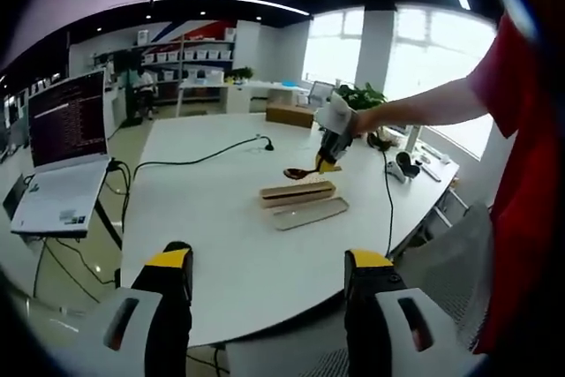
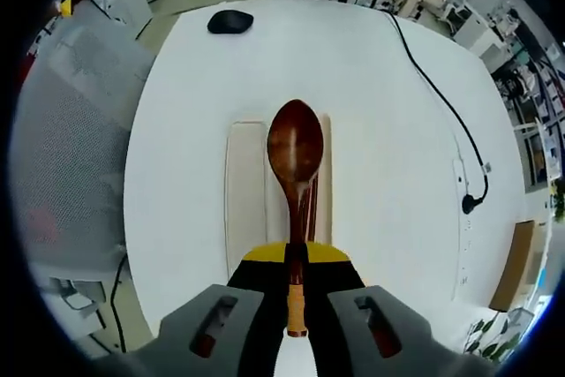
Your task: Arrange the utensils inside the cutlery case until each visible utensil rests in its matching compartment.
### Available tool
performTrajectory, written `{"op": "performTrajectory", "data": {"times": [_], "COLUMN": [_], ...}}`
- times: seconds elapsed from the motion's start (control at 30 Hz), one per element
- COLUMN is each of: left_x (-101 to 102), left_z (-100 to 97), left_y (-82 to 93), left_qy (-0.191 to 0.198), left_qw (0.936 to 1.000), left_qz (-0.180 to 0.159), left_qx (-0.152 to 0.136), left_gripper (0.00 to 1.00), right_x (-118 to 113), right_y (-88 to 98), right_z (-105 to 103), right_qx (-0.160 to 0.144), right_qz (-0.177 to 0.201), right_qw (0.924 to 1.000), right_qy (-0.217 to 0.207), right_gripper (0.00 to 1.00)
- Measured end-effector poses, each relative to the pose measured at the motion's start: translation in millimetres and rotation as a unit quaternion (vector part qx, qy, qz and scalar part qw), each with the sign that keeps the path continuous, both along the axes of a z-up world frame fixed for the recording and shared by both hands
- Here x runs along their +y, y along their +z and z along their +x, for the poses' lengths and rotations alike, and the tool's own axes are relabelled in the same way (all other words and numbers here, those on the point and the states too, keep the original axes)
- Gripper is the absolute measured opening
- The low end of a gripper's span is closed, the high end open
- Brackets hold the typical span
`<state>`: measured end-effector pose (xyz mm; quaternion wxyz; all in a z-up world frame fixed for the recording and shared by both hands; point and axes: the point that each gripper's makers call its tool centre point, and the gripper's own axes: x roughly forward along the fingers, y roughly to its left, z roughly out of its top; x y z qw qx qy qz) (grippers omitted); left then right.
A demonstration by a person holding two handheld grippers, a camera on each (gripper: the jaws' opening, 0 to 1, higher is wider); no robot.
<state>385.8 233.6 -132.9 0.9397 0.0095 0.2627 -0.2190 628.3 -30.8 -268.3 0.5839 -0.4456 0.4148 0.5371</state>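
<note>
Right now my right gripper (image 2: 297, 275) has its jaws closed on the handle of a dark wooden spoon (image 2: 295, 143), with the orange-tipped end of the handle sticking out toward the camera between the two jaws. In the right gripper view the spoon's bowl hangs above the cutlery case (image 2: 245, 187), a pale oblong tray lying on the white table (image 2: 380, 130), and the bowl lines up over the slot to the right of the case's wide open compartment; I cannot tell whether the spoon touches the case. A second dark utensil seems to lie in that slot under the spoon, though it is mostly hidden. In the left gripper view I see the same scene from across the table: the right gripper (image 1: 328, 163) comes in from the right on a person's outstretched arm, holding the spoon (image 1: 300, 173) just above the cutlery case (image 1: 297, 192), whose flat lid (image 1: 310, 213) lies beside it on the near side. My left gripper (image 1: 268, 275) is held back near the table edge, its jaws spread wide with nothing between them. A black cable (image 1: 190, 162) runs across the table, and a laptop (image 1: 64, 152) stands off to the left on a stand.
</note>
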Motion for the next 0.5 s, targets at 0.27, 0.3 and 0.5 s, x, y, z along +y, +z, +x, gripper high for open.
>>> {"op": "performTrajectory", "data": {"times": [0.27, 0.3, 0.5], "left_x": [0, 0, -1], "left_z": [0.6, 0.5, -0.6], "left_y": [-0.2, -0.7, -3.0], "left_qy": [-0.006, -0.007, -0.008], "left_qw": [1.0000, 0.9999, 0.9998], "left_qz": [0.008, 0.010, 0.014], "left_qx": [0.003, 0.003, 0.009], "left_gripper": [0.72, 0.72, 0.72], "right_x": [3, 3, 7], "right_y": [2.7, 2.9, -4.5], "right_z": [8, 9, 16], "right_qx": [-0.003, -0.004, -0.006], "right_qz": [-0.007, -0.008, -0.007], "right_qw": [0.9999, 0.9999, 0.9999], "right_qy": [0.009, 0.010, 0.013], "right_gripper": [0.01, 0.01, 0.01]}}
